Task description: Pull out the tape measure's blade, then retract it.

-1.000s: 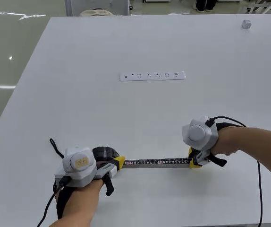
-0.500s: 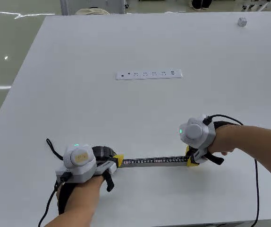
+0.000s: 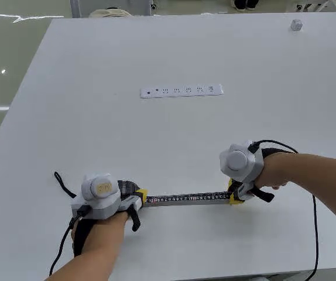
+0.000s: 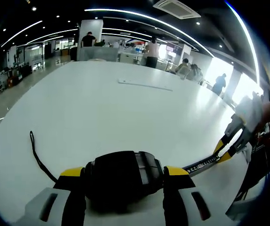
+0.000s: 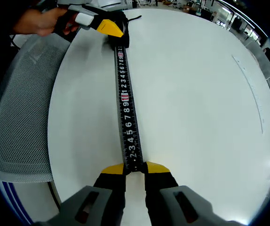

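On the white table (image 3: 98, 117), near its front edge, a black strap (image 3: 62, 184) trails away to the left from the tape measure (image 4: 123, 181), whose dark case lies on the tabletop at the left of the head view. The left gripper (image 3: 136, 205) is clamped on that case: in the left gripper view the two yellow-tipped jaws press against its sides, with the case sitting squarely between them. From the case the blade (image 5: 125, 113) runs out to the right, lying flat on the table in a straight line, with its black face and pale numbers turned up. Its far end sits between the jaws of the right gripper (image 5: 135, 168), whose yellow tips are pinched together on it just beyond the lowest numbers. The two grippers are well apart, with the drawn-out blade spanning the gap. Farther back on the table, toward the middle, a white power strip (image 3: 181, 91) lies parallel to the blade. A small pale object (image 3: 296, 24) sits alone near the far right corner, too small to tell what it is.
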{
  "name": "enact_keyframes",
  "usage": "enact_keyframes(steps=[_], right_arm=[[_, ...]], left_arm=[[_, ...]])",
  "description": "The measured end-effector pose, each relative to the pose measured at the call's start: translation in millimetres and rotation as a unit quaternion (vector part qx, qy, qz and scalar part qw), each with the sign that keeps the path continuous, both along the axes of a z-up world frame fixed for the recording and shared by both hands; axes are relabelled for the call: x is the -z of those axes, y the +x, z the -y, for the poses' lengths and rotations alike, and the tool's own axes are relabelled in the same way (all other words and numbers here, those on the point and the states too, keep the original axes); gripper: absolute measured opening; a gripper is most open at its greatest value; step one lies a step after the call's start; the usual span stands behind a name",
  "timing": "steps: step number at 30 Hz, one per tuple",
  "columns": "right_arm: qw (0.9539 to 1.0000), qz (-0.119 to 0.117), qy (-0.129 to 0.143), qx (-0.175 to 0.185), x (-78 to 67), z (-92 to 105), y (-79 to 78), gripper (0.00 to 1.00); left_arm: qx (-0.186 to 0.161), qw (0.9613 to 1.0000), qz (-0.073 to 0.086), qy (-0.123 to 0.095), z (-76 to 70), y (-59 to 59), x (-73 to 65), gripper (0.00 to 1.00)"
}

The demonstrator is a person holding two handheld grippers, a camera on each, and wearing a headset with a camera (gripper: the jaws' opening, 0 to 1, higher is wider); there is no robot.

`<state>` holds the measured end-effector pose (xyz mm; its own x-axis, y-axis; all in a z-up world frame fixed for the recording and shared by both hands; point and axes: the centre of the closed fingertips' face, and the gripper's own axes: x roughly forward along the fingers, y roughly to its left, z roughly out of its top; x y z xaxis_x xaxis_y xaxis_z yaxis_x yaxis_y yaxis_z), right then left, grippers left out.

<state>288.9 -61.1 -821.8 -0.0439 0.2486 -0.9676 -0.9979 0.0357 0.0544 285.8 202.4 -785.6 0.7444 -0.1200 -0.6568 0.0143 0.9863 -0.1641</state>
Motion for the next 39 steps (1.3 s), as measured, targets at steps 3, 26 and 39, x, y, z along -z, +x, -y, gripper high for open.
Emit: enact_keyframes(steps=[3,26,39], right_arm=[[1.0000,0.000,-0.001,-0.002,0.1,-0.2,-0.3,0.14],[1.0000,0.000,0.005,0.002,0.3,-2.9,0.3,0.14],[1.0000,-0.001,0.009,-0.001,0.0,-7.3,-0.9,0.14]], left_arm=[[0.001,1.0000,-0.007,0.005,0.0,0.2,0.3,0.62],[0.006,0.9997,-0.019,0.015,-1.2,-0.6,2.4,0.60],[0.009,0.9997,-0.019,0.013,-0.4,-0.7,2.3,0.60]])
